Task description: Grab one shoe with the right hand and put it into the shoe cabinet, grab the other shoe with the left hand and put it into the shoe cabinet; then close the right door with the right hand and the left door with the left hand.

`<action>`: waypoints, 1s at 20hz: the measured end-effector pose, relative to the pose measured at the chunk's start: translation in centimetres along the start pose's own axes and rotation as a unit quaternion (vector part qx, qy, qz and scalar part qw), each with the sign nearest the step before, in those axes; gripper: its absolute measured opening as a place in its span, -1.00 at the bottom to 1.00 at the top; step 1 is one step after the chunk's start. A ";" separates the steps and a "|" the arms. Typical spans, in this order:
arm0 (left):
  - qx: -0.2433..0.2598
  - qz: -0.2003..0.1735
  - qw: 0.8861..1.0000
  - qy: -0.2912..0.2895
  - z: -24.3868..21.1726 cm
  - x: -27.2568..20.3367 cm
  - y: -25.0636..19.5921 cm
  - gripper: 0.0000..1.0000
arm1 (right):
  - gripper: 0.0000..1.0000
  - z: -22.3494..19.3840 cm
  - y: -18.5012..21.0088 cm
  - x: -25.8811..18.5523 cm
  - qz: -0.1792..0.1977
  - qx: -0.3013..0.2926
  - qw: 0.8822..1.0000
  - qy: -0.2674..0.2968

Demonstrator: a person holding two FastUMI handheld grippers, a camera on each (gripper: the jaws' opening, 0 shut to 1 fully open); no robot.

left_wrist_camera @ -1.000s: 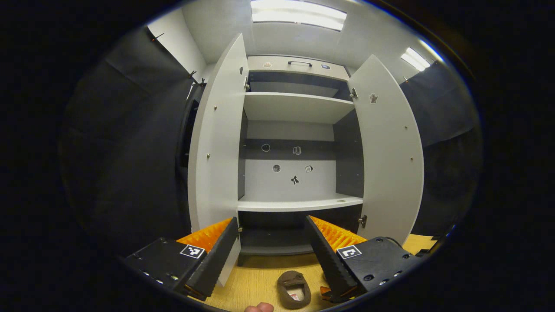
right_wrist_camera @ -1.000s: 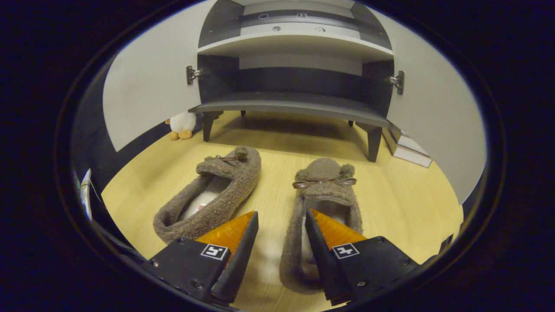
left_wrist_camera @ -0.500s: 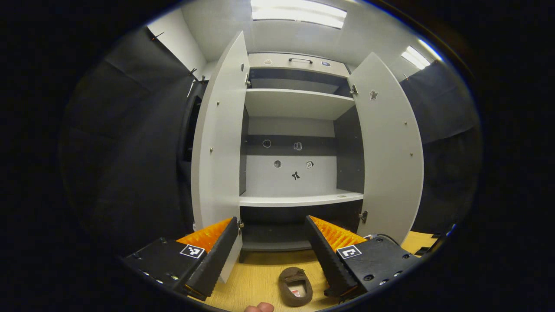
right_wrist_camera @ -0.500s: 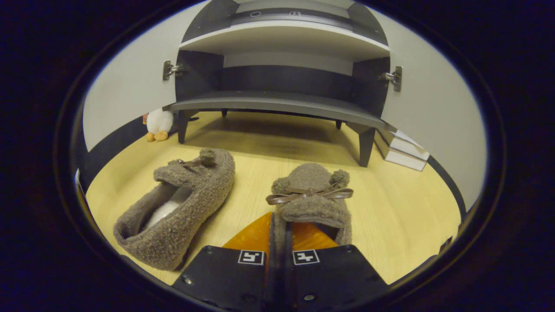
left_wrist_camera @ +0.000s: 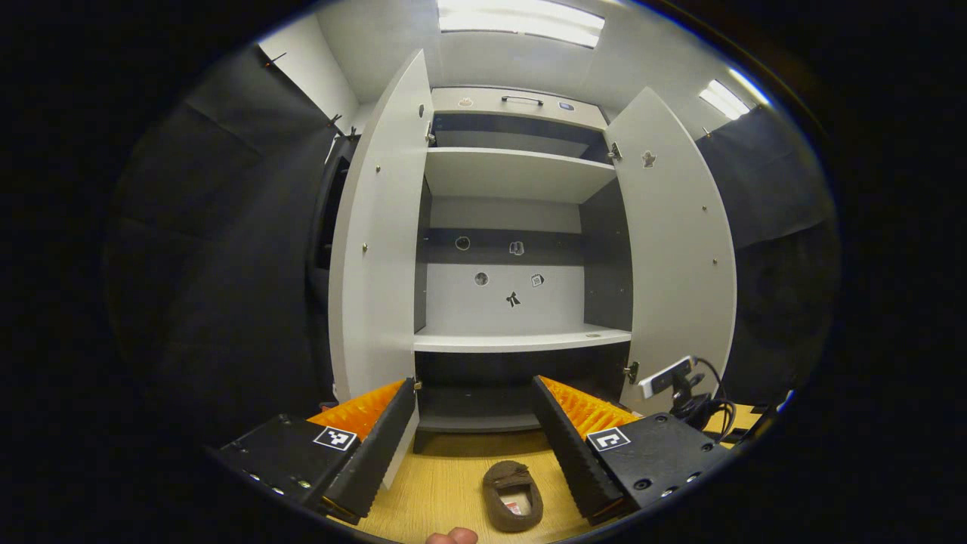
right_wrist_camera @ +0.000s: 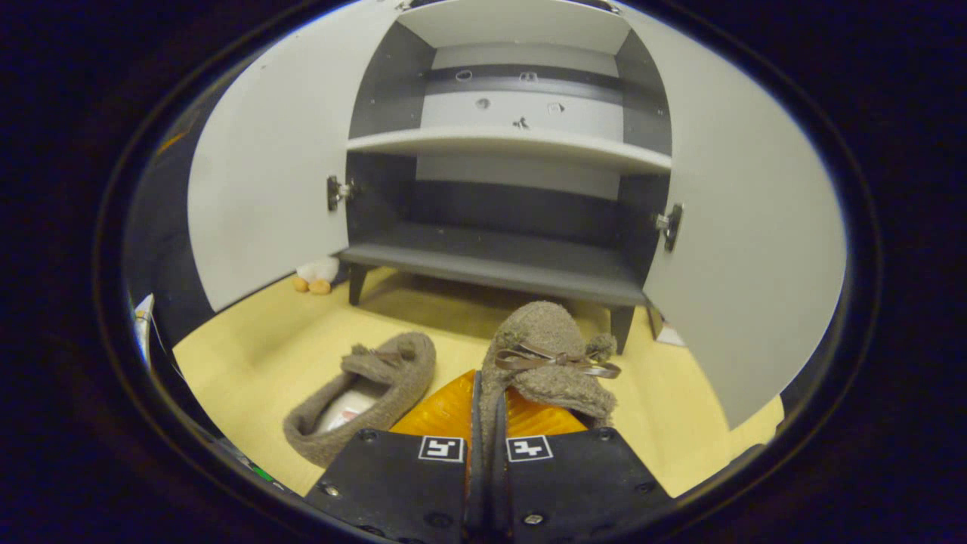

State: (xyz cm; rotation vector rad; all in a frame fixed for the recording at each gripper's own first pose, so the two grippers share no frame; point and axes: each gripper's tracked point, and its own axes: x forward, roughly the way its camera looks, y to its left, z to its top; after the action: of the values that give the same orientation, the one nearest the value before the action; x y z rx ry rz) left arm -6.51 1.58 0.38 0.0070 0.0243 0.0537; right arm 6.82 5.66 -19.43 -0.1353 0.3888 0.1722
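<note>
In the right gripper view, a white stuffed toy (right_wrist_camera: 317, 272) sits on the floor at far left, beside the cabinet's left front leg and below the open left door (right_wrist_camera: 268, 189). Nearer, on the wooden floor (right_wrist_camera: 249, 363), lies the other shoe (right_wrist_camera: 363, 393), a brown fuzzy slipper with its toe pointing toward the cabinet and its opening facing up. Just to its right, the right gripper (right_wrist_camera: 483, 423) is clenched on the held shoe (right_wrist_camera: 548, 355): both fingers press together on the slipper's side wall, and the toe with its small ribbon bow sticks out ahead of them, raised above the floor and pointing at the bottom shelf (right_wrist_camera: 498, 264) of the shoe cabinet (right_wrist_camera: 521, 136). The right door (right_wrist_camera: 744, 249) stands wide open at the right.

In the left gripper view, the left gripper (left_wrist_camera: 472, 438) is released, its fingers spread well apart with nothing between them, facing the open cabinet with both doors swung out. The floor slipper lies near, between the fingers' lower ends but below them. At far right, a white device with black cables (left_wrist_camera: 684, 385) shows beside the right door.
</note>
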 end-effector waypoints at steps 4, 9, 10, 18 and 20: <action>-0.013 -0.006 1.000 0.003 -0.5 0.1 -0.8 0.89 | -0.85 12.9 -0.9 -2.0 0.009 0.011 0.997 -0.081; -0.006 -0.005 1.000 0.003 -0.7 0.0 -0.7 0.89 | -0.85 27.0 -3.9 2.0 -0.009 -0.030 0.994 -0.108; -0.006 -0.005 1.000 0.006 -0.8 -0.1 -0.7 0.89 | -0.85 28.8 -4.6 3.6 -0.020 -0.036 0.994 -0.104; -0.017 -0.021 0.999 0.017 -0.9 0.1 -1.2 0.89 | -0.85 30.8 -7.9 19.2 -0.072 -0.075 0.993 0.055; -0.010 -0.014 1.000 0.018 -1.0 0.0 -0.7 0.89 | -0.84 29.5 -7.6 20.8 -0.066 -0.057 0.992 0.089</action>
State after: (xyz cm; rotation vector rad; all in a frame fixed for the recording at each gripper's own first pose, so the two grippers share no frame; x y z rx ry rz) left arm -6.46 0.92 -0.61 -0.0144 0.0598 0.0256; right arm 37.99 5.97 0.28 -0.2890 0.5460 0.0517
